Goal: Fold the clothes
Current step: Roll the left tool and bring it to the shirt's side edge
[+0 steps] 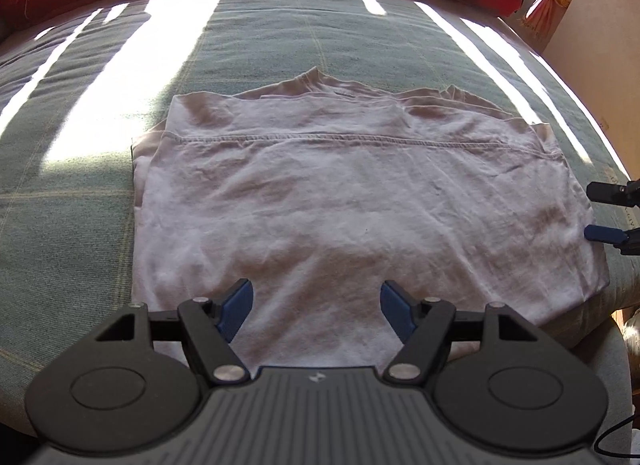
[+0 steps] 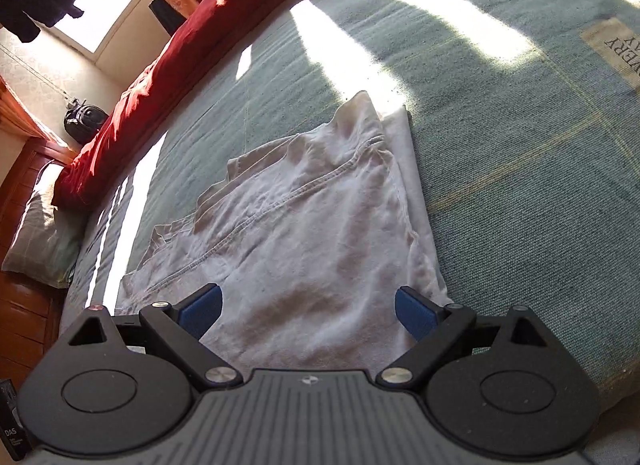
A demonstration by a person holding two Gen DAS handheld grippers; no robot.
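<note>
From the left wrist we see the pale shirt lying flat on the green bed cover, already folded once so that its stitched hem runs across the upper part and the collar peeks out behind it; we judge it is spread this way to give a neat rectangle for the next fold. Our left gripper hovers over the near edge with its jaws wide apart and nothing between them, probably ready to take that edge. At the shirt's right side the right gripper shows its two blue fingers, also apart. From the right wrist, the right gripper looks along the shirt from its short side, jaws spread and empty above the cloth, near the red duvet.
</note>
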